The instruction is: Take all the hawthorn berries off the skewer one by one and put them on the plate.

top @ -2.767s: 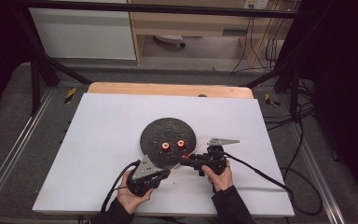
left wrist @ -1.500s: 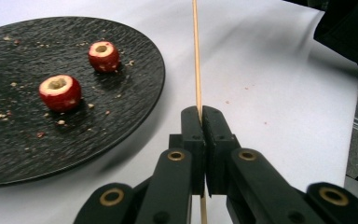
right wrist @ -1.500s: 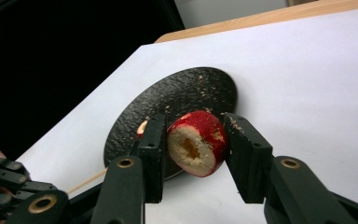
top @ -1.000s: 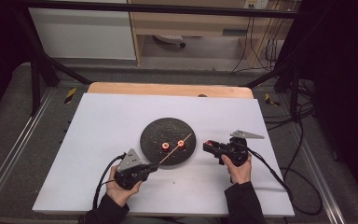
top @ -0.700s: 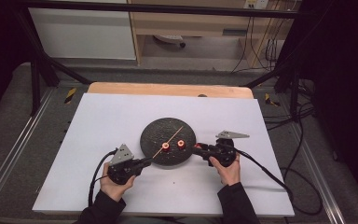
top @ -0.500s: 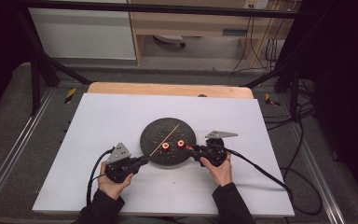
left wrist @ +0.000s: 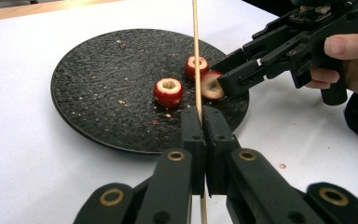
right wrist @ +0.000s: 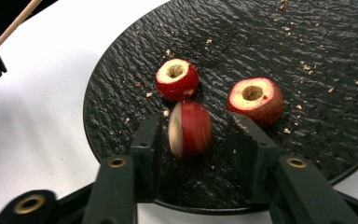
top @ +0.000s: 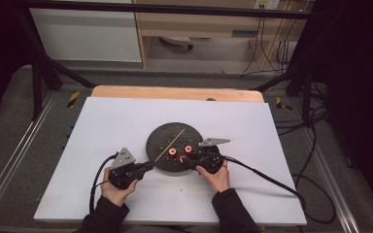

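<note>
the right gripper (right wrist: 193, 128) has just been opening its jaws, and the blurry red fruit piece (right wrist: 189, 129) between them looks loose. it may drop and roll off the plate (right wrist: 307, 56). the left gripper (left wrist: 203, 122) is shut tight on a thin wooden stick (left wrist: 196, 51). the stick could snap if pushed hard. the plate is round, black and bumpy. two more cored fruits (right wrist: 177, 78) sit there, red with pale middles.
</note>
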A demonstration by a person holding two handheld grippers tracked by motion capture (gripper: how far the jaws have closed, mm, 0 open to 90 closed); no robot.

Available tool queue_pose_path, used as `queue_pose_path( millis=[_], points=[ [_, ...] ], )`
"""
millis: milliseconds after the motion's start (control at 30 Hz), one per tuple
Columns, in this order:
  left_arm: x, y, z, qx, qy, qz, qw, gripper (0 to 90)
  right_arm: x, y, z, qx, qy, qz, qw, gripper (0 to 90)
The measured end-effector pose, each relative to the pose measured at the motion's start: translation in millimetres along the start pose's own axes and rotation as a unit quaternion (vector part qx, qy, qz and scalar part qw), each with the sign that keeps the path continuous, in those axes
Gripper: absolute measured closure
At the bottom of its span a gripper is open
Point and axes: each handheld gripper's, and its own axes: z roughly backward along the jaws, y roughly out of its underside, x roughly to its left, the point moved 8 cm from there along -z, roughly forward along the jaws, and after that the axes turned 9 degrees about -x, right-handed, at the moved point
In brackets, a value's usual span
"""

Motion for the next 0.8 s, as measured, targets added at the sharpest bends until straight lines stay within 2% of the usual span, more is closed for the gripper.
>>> queue_pose_path(
  millis=[167,333,500,600,800],
  points=[
    [1.3,-1.5,1.6,-0.003,-0.001,0.002,1.0,87.8,-0.6,-5.7,8.6,-0.008,0.005,0.013,0.9999,48.4],
    [3.0,-2.7,2.1,-0.002,-0.004,0.002,1.0,87.8,-4.8,-9.5,24.2,-0.026,0.009,0.015,0.9995,33.3],
    [3.5,-4.7,1.0,0.003,-0.009,0.003,1.0,87.8,-15.7,-1.8,42.0,-0.021,0.02,0.027,0.9992,16.1],
    [4.6,-5.3,-0.3,0.008,-0.014,0.004,0.9999,87.8,-21.8,4.0,51.2,-0.019,0.025,0.03,0.9991,9.7],
    [10.9,-8.2,-2.9,0.016,-0.023,0.014,0.9995,87.8,-38.0,15.3,64.8,-0.016,0.037,0.038,0.9985,4.8]
  ],
)
